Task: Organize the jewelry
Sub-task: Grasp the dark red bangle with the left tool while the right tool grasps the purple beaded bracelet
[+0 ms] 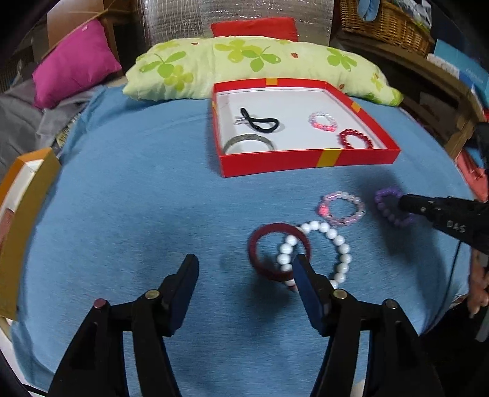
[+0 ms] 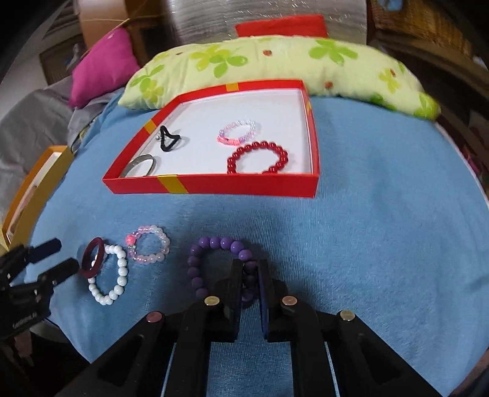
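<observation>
A red box (image 1: pixel 305 158) (image 2: pixel 244 186) on the blue cloth holds a black hair tie (image 1: pixel 259 122), a silver bangle (image 1: pixel 247 141), a pink bead bracelet (image 1: pixel 323 121) and a red bead bracelet (image 2: pixel 258 157). In front of it lie a dark red bangle (image 1: pixel 266 244) (image 2: pixel 91 258), a white bead bracelet (image 1: pixel 333 241) (image 2: pixel 117 274), a pale pink bracelet (image 1: pixel 342 207) (image 2: pixel 148 245) and a purple bracelet (image 2: pixel 211 247) (image 1: pixel 388 203). My left gripper (image 1: pixel 246 268) is open, just before the dark red bangle. My right gripper (image 2: pixel 250 268) is shut on the purple bracelet's near right side.
A green-patterned pillow (image 1: pixel 244 64) lies behind the box, with a magenta cushion (image 1: pixel 73 64) to the left. An orange box (image 1: pixel 27 220) stands at the left edge of the cloth. A wicker basket (image 1: pixel 388 24) and shelves are at the back right.
</observation>
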